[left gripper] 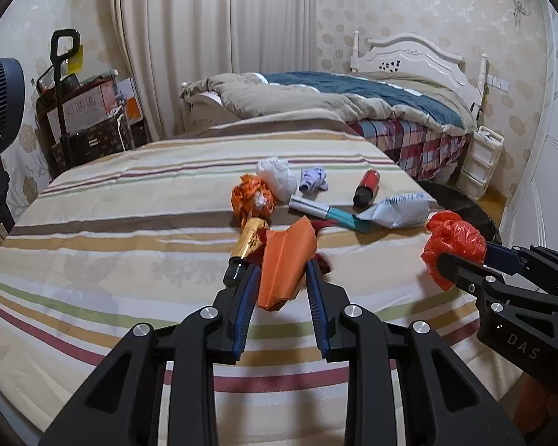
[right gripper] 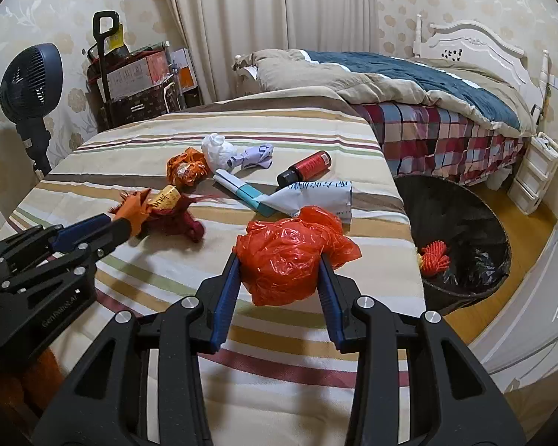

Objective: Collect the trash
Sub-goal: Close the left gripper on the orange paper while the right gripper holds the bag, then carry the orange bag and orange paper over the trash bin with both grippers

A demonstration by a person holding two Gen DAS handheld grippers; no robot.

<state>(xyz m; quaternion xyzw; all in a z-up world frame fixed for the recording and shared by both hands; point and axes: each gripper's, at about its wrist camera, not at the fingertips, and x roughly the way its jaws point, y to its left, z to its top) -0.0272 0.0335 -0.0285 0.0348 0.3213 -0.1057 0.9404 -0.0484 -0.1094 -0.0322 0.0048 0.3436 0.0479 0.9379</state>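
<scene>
A striped sheet (right gripper: 241,334) covers the table, with a dark bin (right gripper: 461,230) on the floor just beside its right edge; a red knot of netting (right gripper: 435,258) lies inside the bin. Across the sheet's far half lie a printed white pouch (right gripper: 316,197), a crumpled orange wrapper (right gripper: 186,167), a white wad (right gripper: 217,150), a red bottle (right gripper: 307,167) on its side and a teal-and-white box (right gripper: 241,189). The right gripper (right gripper: 282,260) pinches a crumpled red plastic bag (right gripper: 290,252) between its blue pads, near the sheet's right edge. The left gripper (left gripper: 281,271) is closed on a folded orange paper (left gripper: 284,260), beside a gold-labelled bottle (left gripper: 247,245).
</scene>
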